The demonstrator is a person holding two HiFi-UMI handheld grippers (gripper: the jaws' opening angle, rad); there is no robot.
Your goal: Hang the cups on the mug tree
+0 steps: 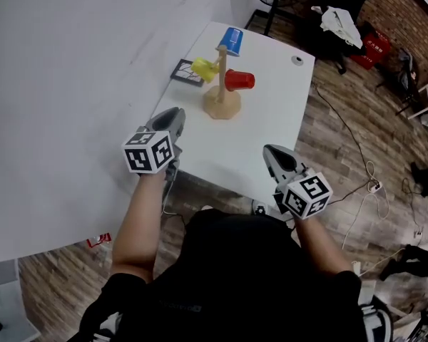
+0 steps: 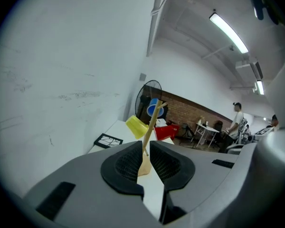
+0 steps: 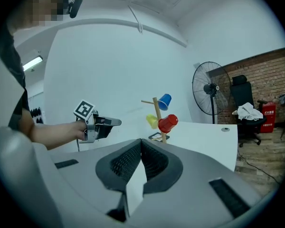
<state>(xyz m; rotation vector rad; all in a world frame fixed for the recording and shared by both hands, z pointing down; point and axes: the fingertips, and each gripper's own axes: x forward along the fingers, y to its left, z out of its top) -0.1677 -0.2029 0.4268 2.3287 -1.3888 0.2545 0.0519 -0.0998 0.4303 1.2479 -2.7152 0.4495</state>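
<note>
L tongs [image 1: 175,114] barely ajar, R tongs [image 1: 270,151] closed, both holding nothing. Stray swing risking toppling mug tree [image 1: 222,104] (3 cups [image 1: 239,80] hanging).

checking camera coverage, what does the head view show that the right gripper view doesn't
Only the head view: the right gripper from outside, with its marker cube. Only the right gripper view: its jaws shut together, empty, and a ceiling light. Both: the left gripper, the white table, and the mug tree holding a blue cup, a yellow cup and a red cup.
</note>
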